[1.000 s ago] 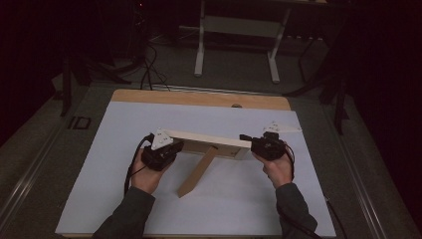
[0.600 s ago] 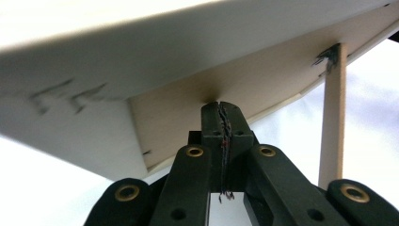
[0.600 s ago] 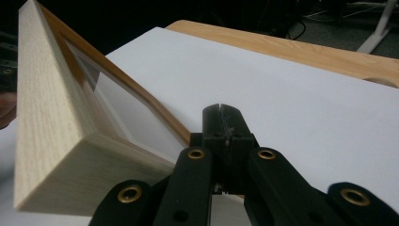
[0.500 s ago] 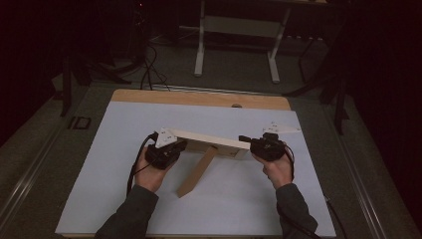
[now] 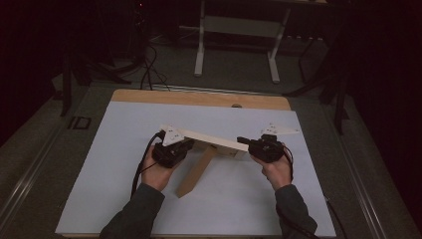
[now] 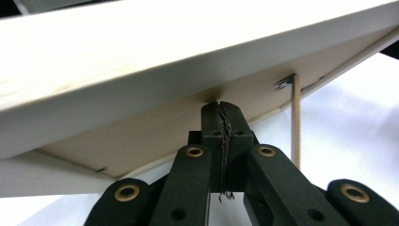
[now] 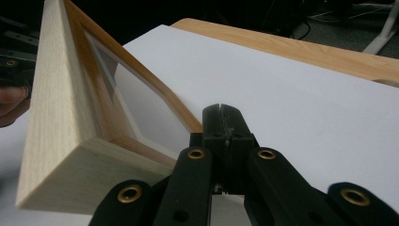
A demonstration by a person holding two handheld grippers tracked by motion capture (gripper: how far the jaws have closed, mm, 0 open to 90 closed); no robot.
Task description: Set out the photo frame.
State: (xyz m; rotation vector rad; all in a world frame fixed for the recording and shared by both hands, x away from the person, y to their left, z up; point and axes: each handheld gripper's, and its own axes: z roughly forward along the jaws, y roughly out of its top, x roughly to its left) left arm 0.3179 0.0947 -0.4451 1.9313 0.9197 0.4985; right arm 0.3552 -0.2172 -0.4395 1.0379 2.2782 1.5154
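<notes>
We work a pale wooden picture frame point(image 5: 214, 141) at mid-counter, one gripper at each end, over the white sheet point(image 5: 124, 199) that covers the counter point(image 5: 199, 98). The left gripper point(image 5: 180, 147) sits at the frame's left end with its fingers point(image 6: 221, 123) pressed together, their tips against the underside of the wood, nothing clamped between them. The right gripper point(image 5: 247, 143) meets the right end, its fingers point(image 7: 221, 123) likewise closed on themselves and empty, beside the frame's inner edge. The frame lies tilted, and its wooden prop point(image 5: 196, 172) runs from the middle down toward the near side of the sheet.

As we judge it, the step in hand is to steady and tip the frame by pushing with closed tips, not by gripping. To do it well we should keep both ends moving evenly, press on wood and never on the clear pane point(image 7: 141, 113), and let the prop take the weight slowly so the frame does not skid on the sheet.

The frame holds the pane; we cannot tell whether a picture sits behind it.
</notes>
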